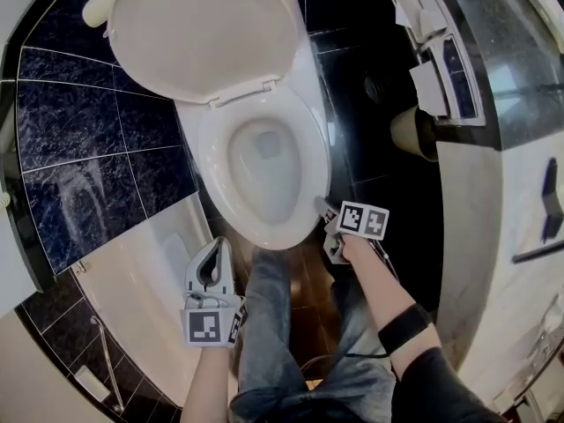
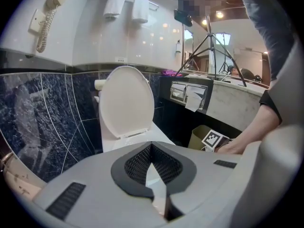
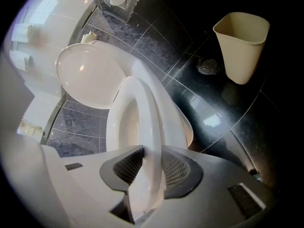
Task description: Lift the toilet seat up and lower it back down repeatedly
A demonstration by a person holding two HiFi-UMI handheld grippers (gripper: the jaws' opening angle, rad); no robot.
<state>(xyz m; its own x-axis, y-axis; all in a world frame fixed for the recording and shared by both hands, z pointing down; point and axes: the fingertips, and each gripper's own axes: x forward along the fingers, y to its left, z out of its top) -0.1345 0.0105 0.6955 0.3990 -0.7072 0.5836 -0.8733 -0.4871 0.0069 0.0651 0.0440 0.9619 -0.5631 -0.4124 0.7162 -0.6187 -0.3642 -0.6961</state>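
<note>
Bathroom, dark veined tiles [image 1: 79,130] on floor and wall, with a white toilet [image 1: 313,77] as the reference item.

Head view:
- Lid [image 1: 203,29]: raised, leaning back at the rear of the toilet.
- Seat [image 1: 308,161]: down over the bowl.
- Right gripper [image 1: 324,208]: at the front right edge of the toilet, on the seat rim.
- Left gripper [image 1: 220,249]: just in front of the toilet and clear of it, jaw tips together, nothing between them.
- Bin [image 1: 410,132]: on the floor to the right of the toilet.
- Paper holder [image 1: 436,60]: on the cabinet face to the right of the toilet.

Left gripper view:
- The jaws meet at the tips and are empty, with the toilet beyond them and the lid upright.
- Wall phone [image 2: 47,18]: above and left of the toilet.
- Towels [image 2: 126,6]: on a rail above the toilet.
- Tripod [image 2: 209,42]: to the right of the toilet, on the counter.

Right gripper view:
- The jaws are closed on the front rim of the seat, with both pads against it.
- Floor drain [image 3: 207,66]: to the right of the toilet, beside the bin.
</note>
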